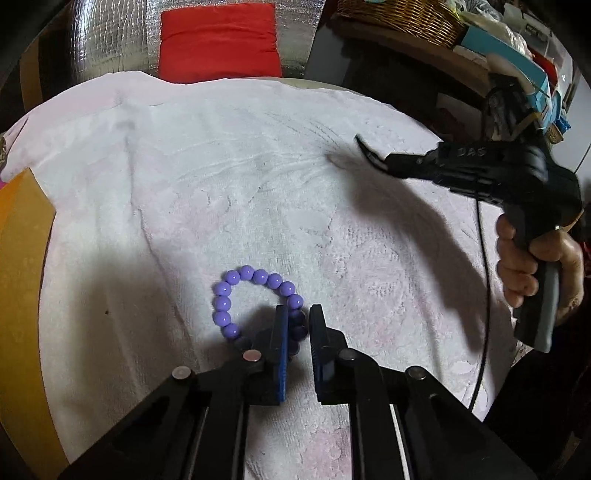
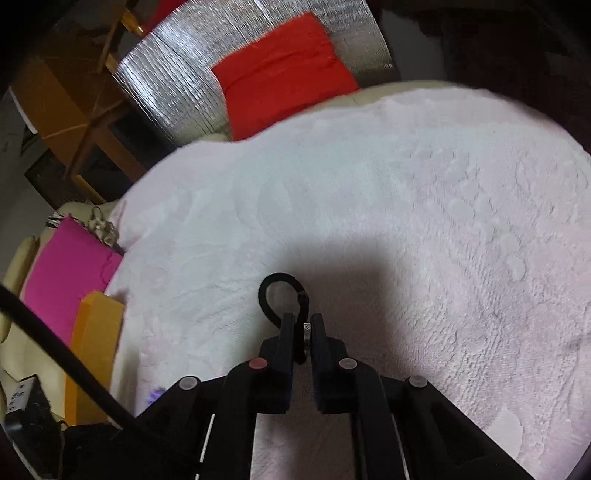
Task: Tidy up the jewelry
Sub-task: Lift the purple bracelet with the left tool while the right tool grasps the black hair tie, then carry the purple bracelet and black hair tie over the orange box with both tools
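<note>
A purple bead bracelet (image 1: 236, 295) hangs from my left gripper (image 1: 300, 314), which is shut on its near beads, over the white towel (image 1: 258, 177). My right gripper (image 2: 303, 321) is shut on a black loop band (image 2: 275, 286) and holds it just above the towel (image 2: 406, 184). In the left wrist view the right gripper (image 1: 364, 147) shows at the far right, held in a hand, with the black band at its tip.
An orange box (image 1: 18, 295) lies at the towel's left edge and also shows in the right wrist view (image 2: 94, 354). A red cushion (image 1: 219, 40) and silver foil sit behind. A pink sheet (image 2: 62, 273) lies left. A wicker basket (image 1: 399, 14) stands far right.
</note>
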Motion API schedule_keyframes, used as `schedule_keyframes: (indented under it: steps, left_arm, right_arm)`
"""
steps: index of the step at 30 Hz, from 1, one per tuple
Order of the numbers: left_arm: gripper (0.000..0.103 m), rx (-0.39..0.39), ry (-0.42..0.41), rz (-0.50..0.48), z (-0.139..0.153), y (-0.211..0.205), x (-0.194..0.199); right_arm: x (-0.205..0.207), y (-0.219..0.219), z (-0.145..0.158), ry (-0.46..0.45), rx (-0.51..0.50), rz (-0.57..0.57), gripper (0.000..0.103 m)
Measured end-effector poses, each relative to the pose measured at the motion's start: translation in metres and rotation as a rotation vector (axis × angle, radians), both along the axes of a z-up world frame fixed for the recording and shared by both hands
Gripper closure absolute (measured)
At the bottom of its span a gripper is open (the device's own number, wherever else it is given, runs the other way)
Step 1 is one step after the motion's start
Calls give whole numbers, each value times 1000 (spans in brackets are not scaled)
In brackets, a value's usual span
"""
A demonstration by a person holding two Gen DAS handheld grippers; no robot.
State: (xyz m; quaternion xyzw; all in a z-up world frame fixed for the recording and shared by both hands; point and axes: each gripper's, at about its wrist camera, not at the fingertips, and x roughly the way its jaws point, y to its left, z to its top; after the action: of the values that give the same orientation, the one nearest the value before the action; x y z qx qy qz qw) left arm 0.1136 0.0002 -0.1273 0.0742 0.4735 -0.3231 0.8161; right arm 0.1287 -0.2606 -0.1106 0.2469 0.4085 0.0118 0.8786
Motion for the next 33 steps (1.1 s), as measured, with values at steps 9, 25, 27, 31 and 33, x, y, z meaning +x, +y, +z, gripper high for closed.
schedule_keyframes:
  steps: [9, 25, 27, 31, 33]
  left_arm:
    - [85, 85, -35, -18, -5, -24, -10]
    - [94, -103, -153, 136, 49, -6, -17]
    - [94, -148, -186, 154, 63, 0, -24]
    - [94, -221, -252, 187, 85, 15, -40]
    - [94, -261, -284, 211, 96, 26, -46]
  right_arm:
    - [-19, -1, 12, -21, 30, 22, 94]
    - [-32, 11, 36, -97, 21, 68, 94]
    - [-35, 16, 41, -114, 19, 80, 94]
    - [-39, 31, 47, -135, 16, 109, 94]
    - [-40, 38, 49, -143, 13, 126, 94]
